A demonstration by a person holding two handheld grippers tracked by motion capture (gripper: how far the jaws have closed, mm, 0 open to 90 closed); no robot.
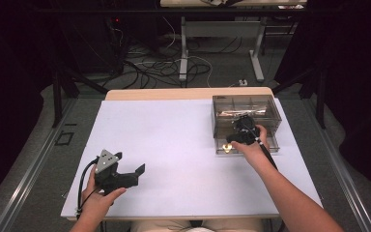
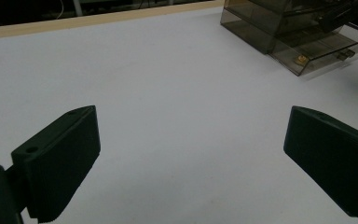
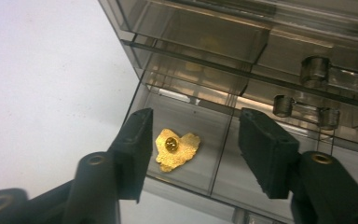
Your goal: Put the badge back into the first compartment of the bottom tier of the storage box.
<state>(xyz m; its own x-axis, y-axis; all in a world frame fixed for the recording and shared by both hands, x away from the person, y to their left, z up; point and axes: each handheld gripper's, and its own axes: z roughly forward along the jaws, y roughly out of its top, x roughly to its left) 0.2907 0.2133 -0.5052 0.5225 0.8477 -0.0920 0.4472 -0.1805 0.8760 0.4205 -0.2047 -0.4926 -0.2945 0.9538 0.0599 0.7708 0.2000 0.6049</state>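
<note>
Gold heart-shaped pin (image 3: 177, 149) — lies flat on the floor of the pulled-out lower drawer (image 3: 214, 182) of the smoky clear plastic drawer box (image 1: 245, 115), in the drawer's left compartment as the right gripper view shows it, near the dividing rib. In the high view it is the small gold glint (image 1: 228, 148) at the front left of the open drawer, at the far right of the white tabletop (image 1: 174, 145).

Right hand-held gripper (image 3: 193, 140): poised over the drawer, jaws apart, pin lying between them, neither pad touching it. Nothing held.

Left hand-held gripper (image 2: 191, 154): resting low at the near left of the tabletop, jaws spread wide over bare surface, nothing between them.

Handling, as judged: small, thin, light, stiff metal. Rough glittery face, a round stud or clasp at its middle. Should not crush, but light enough to skate on smooth plastic or flip if nudged on one side. Lying flat, it offers little height to pinch.

Where to take hold: across the narrow width of the heart, pads set low at the two side edges; or on the raised centre stud if it stands proud enough — cannot tell how high it rises. The left wall and the rib crowd the jaws.
</note>
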